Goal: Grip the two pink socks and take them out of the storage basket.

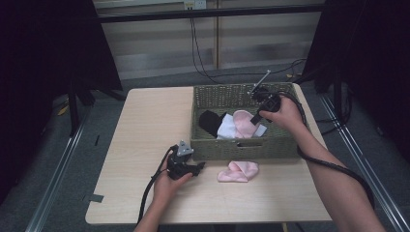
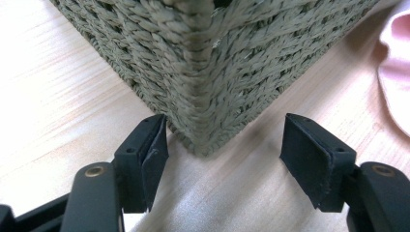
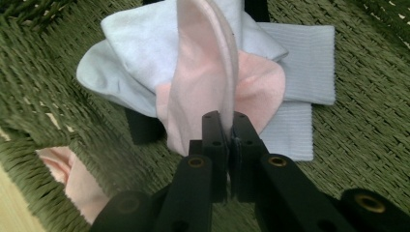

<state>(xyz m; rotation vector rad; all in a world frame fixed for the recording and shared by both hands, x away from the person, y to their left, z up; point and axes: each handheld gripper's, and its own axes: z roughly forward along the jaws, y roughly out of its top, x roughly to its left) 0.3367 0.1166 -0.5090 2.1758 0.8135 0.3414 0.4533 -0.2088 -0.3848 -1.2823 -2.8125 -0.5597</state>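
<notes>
A green woven basket (image 1: 241, 146) stands on the right half of the table. Inside it lie a black sock (image 1: 210, 122), white socks (image 1: 226, 128) and a pink sock (image 1: 245, 123). My right gripper (image 1: 255, 117) is over the basket, shut on the pink sock (image 3: 208, 77), which hangs from its jaws above the white socks (image 3: 130, 53). Another pink sock (image 1: 238, 171) lies on the table in front of the basket. My left gripper (image 1: 199, 167) rests on the table, open, its jaws on either side of the basket's near-left corner (image 2: 203, 96) with nothing held.
The wooden table (image 1: 145, 125) has bare room on its left half. Dark curtains and metal stands flank the table, and cables hang behind it. The second pink sock (image 2: 399, 82) shows at the right edge of the left gripper view.
</notes>
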